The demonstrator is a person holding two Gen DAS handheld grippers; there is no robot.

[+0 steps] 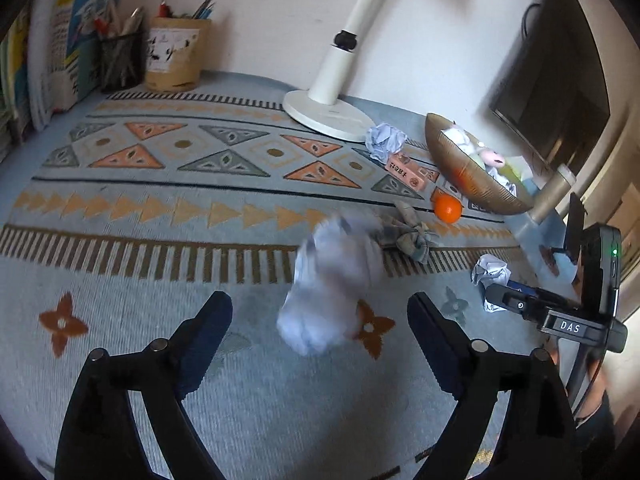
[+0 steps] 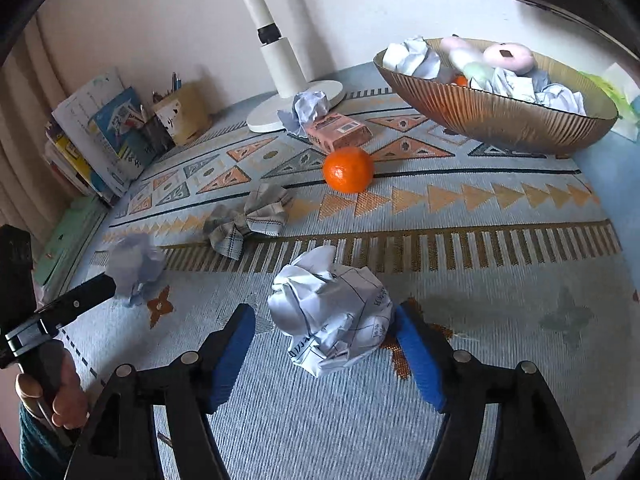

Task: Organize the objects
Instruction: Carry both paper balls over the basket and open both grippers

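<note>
Woven blue-grey cloth (image 2: 500, 320) with orange triangles and brown bars covers the whole tabletop, which backs onto a pale wall. My left claw (image 1: 320, 312) is spread wide, a blurred ball of crumpled paper (image 1: 332, 288) just ahead of its tips, touching neither pad. My right claw (image 2: 326, 322) is also spread around a second, sharply seen paper ball (image 2: 332, 316); the right pad sits against or just beside it, the left pad clear. A ribbed golden bowl (image 2: 492, 112) at the far right already holds paper wads and pastel toys. Near it lie an orange (image 2: 348, 169), a pink carton (image 2: 340, 132), another wad and a checked cloth bow (image 2: 248, 220). Open cloth stretches left toward books (image 1: 68, 40) and pen pots (image 1: 176, 56). A white lamp base (image 1: 324, 114) stands at the back. Only the left view shows the dark monitor (image 1: 556, 80); only the right shows my hand (image 2: 60, 396) gripping the left handle.
</note>
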